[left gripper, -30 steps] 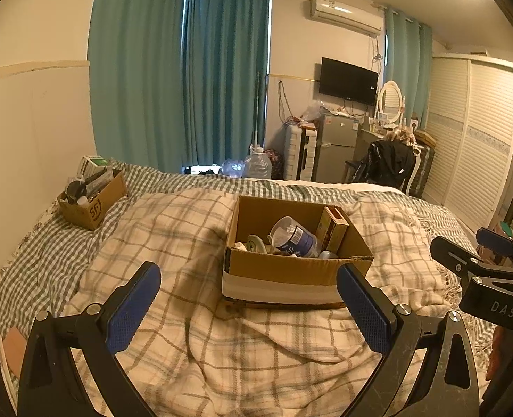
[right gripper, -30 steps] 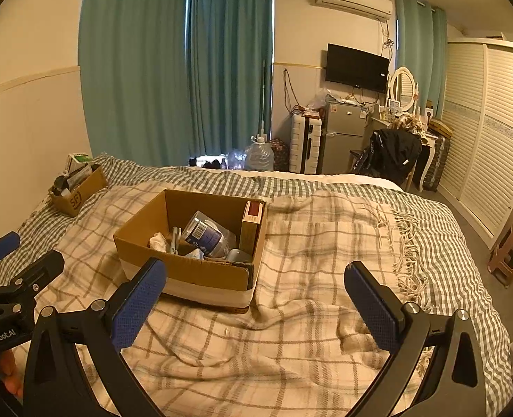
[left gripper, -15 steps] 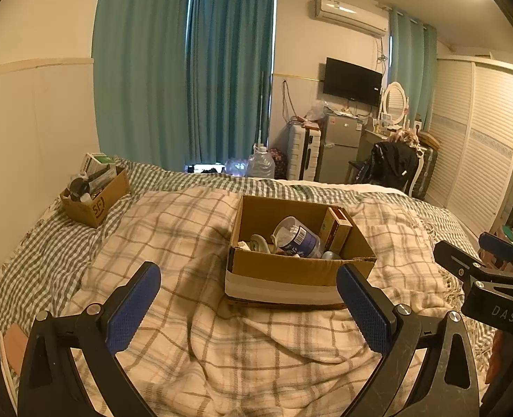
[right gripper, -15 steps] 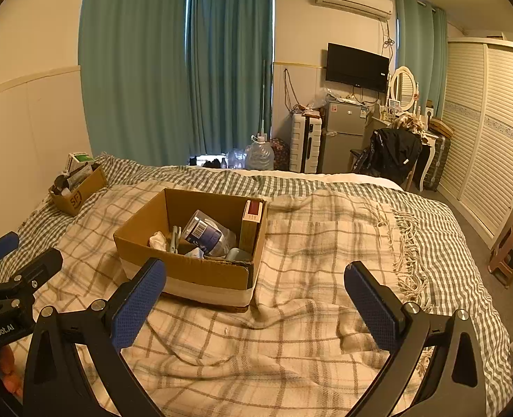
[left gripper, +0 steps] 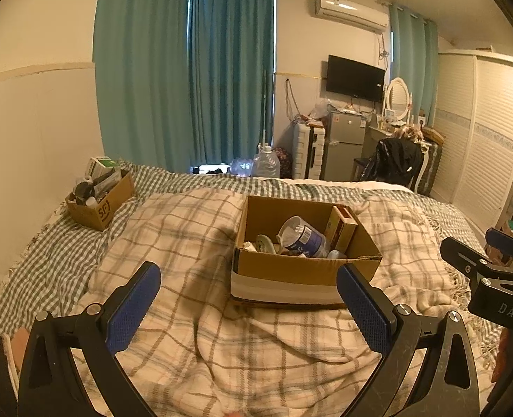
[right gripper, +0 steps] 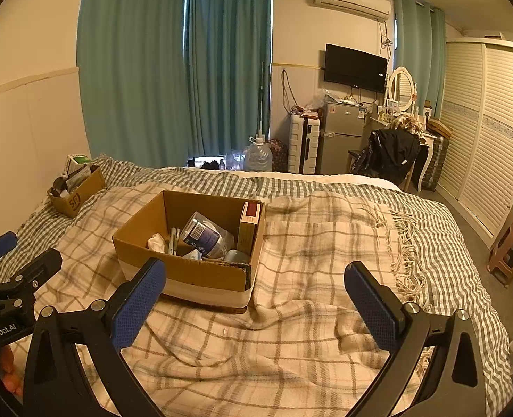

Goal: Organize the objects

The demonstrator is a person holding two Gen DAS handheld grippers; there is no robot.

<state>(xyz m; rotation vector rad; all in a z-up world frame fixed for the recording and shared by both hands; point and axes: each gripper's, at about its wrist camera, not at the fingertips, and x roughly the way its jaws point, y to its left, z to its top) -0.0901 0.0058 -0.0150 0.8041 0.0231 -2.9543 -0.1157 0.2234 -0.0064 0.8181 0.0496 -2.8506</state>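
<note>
While both tools hover short of the bed's near edge, nothing is gripped.

Left wrist view: left gripper (left gripper: 248, 307) has its jaws spread wide, empty. The cardboard box (left gripper: 301, 271) sits mid-bed on the plaid blanket (left gripper: 187, 243), open-topped, white band along its base. Inside: a clear jar (left gripper: 303, 238) lying tilted, a tall carton (left gripper: 343, 229) upright against the right wall. A smaller box (left gripper: 100, 205) sits toward the bed's far left corner, packed with items.

Right wrist view: right gripper (right gripper: 255, 304) likewise wide open, holding nothing; the box lies ahead-left of it.

Risk, judged: the soft, rumpled blanket gives poor footing, so pushing on a wall could tip or slide the box; the tilted jar looks smooth and may roll from a pinch.
</note>
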